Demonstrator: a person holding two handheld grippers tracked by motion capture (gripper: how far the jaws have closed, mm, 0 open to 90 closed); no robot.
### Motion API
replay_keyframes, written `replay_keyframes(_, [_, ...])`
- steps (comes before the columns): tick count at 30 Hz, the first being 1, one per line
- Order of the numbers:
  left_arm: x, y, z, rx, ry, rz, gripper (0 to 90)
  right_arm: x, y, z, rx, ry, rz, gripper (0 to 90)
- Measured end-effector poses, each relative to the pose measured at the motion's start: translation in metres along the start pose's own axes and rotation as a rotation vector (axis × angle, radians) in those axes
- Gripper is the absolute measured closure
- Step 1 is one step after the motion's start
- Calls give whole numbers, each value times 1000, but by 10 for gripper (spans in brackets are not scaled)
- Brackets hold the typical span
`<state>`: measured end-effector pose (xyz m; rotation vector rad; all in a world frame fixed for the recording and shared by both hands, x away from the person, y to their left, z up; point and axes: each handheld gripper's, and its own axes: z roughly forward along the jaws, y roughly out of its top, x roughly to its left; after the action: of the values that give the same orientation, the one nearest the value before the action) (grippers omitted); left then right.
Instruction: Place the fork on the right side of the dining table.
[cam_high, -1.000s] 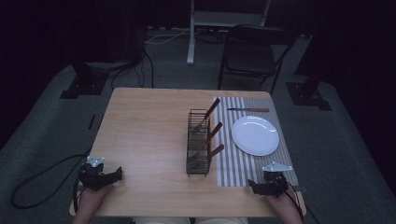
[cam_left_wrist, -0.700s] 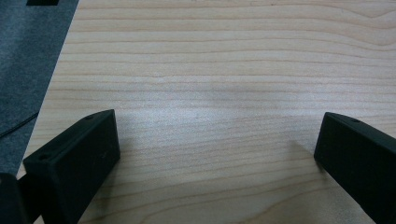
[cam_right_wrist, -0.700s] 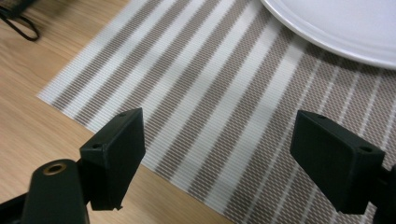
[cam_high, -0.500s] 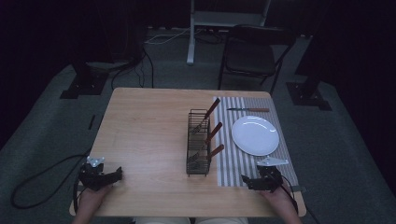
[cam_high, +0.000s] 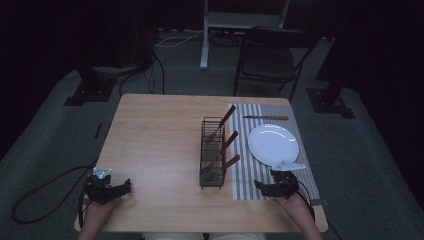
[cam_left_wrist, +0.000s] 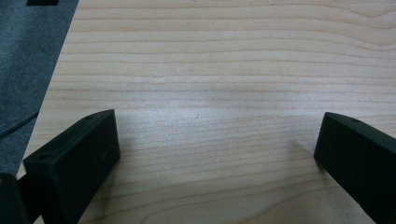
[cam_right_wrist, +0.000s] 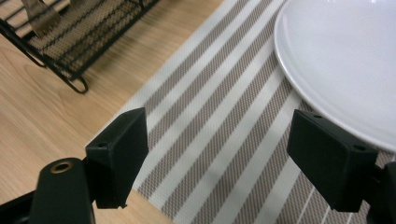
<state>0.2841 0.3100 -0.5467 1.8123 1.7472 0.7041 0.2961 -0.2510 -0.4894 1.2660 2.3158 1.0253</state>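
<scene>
My left gripper (cam_high: 119, 187) rests low at the table's near left corner, and in the left gripper view (cam_left_wrist: 217, 154) it stands open over bare wood with nothing between its jaws. My right gripper (cam_high: 269, 186) sits on the near end of the striped placemat (cam_high: 245, 165), open and empty (cam_right_wrist: 219, 154). A white plate (cam_high: 273, 144) lies just beyond it on the mat; the plate's rim (cam_right_wrist: 336, 70) shows right above the right jaw. A black wire rack (cam_high: 212, 152) holds three wooden-handled utensils (cam_high: 230, 141), and its corner (cam_right_wrist: 70, 44) lies ahead to the left.
A wooden-handled knife (cam_high: 265, 118) lies across the far end of the mat. The wooden table (cam_high: 155, 135) spreads bare left of the rack. A folding chair (cam_high: 270, 55) and stand bases sit on the grey floor beyond the table. A cable (cam_high: 45, 187) trails off the left gripper.
My right gripper has slid a little to the left and forward, closer to the plate's near rim. The left gripper has stayed where it was.
</scene>
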Motion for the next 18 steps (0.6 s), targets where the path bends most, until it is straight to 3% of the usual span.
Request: replay_keyframes(18, [0, 0, 0, 0, 0, 0, 5, 3, 49, 0, -60, 52, -48, 215])
